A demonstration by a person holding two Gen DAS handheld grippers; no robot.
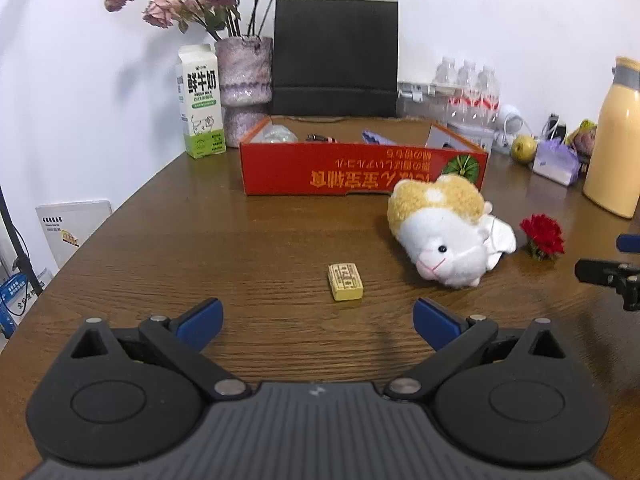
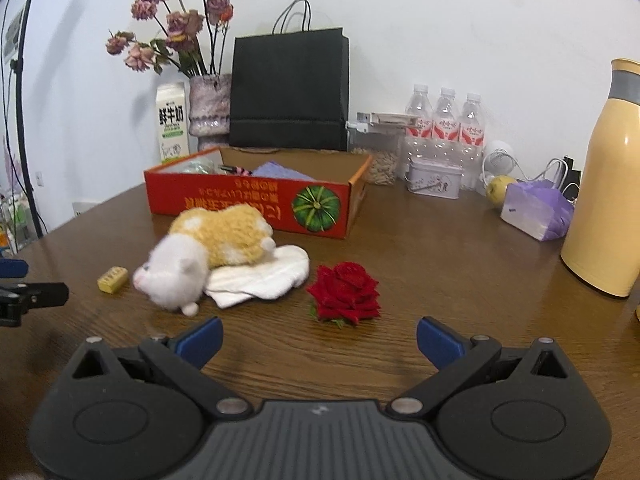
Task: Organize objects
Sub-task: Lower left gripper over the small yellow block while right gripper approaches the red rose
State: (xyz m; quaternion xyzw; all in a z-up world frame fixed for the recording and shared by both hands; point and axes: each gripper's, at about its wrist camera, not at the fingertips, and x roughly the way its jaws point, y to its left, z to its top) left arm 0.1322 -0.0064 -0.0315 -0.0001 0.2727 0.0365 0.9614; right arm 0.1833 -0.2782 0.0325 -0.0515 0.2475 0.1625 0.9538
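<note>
Left claw [image 1: 316, 326] spread wide, empty, low over the brown wooden counter [image 1: 248, 240]. Small yellow block [image 1: 345, 282] flat on the counter at 12 o'clock from that claw, just ahead of the blue fingertips [image 1: 200, 322], touching neither. Plush toy [image 1: 444, 232], white and tan, on its side at 1 o'clock, partly on a folded white cloth [image 1: 498, 236]. Red rose [image 1: 543, 235] at 2 o'clock, just beside the cloth, apart from the toy. Red cardboard box [image 1: 360, 170] farther back at 12 o'clock, open on top, print upside down, a few small things inside too blurred to name.

Right claw [image 2: 319, 338] likewise spread wide and empty. Rose [image 2: 345, 293] close at 12 o'clock, between the line of the two fingertips but ahead of them, untouched. Toy [image 2: 208, 252] at 11 o'clock atop the cloth [image 2: 260, 278]; block [image 2: 113, 279] at 10 o'clock beyond the toy's head. Box [image 2: 256, 204] behind the toy, pumpkin picture on its near face. Tip of the left claw [image 2: 24, 300] at the 9 o'clock edge.

Along the wall: milk carton [image 1: 200, 104], vase of dried flowers [image 1: 244, 80], black paper bag [image 1: 335, 56], three water bottles [image 2: 444, 128], tall yellow flask [image 2: 608, 184].
</note>
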